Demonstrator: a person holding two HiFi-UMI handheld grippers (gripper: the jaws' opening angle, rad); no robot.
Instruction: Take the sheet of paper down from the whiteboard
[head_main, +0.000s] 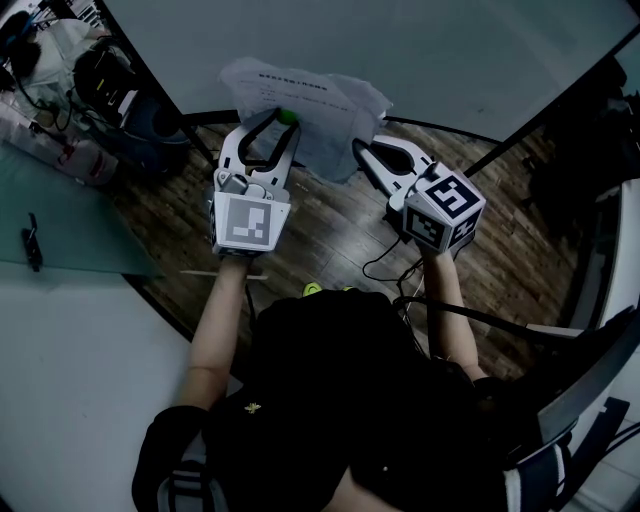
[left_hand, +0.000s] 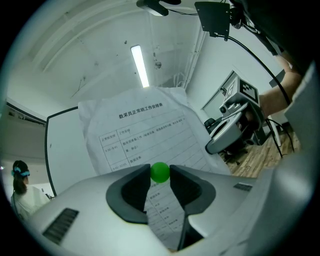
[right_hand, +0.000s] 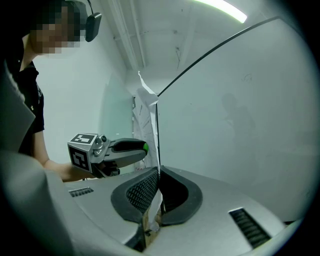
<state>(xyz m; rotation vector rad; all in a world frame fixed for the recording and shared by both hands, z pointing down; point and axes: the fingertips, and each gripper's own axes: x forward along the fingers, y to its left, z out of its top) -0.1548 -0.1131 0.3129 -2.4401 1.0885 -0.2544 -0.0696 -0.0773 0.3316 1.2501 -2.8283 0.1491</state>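
A crumpled printed sheet of paper (head_main: 305, 108) hangs against the whiteboard (head_main: 400, 50). My left gripper (head_main: 283, 121) is shut on a small green ball magnet (head_main: 287, 116) that sits on the sheet's middle. In the left gripper view the magnet (left_hand: 160, 172) is pinched between both pads in front of the sheet (left_hand: 145, 132). My right gripper (head_main: 361, 149) is shut on the sheet's right edge. In the right gripper view the sheet (right_hand: 146, 120) stands edge-on, its lower edge caught in the right gripper (right_hand: 157, 176). The left gripper (right_hand: 145, 147) shows beyond it.
The whiteboard's black frame (head_main: 440, 127) runs along its lower edge above a wooden floor (head_main: 330, 240). A glass desk (head_main: 60, 220) and cluttered gear (head_main: 90, 70) lie to the left. Cables (head_main: 385, 265) trail on the floor. A person (left_hand: 20, 187) stands far left.
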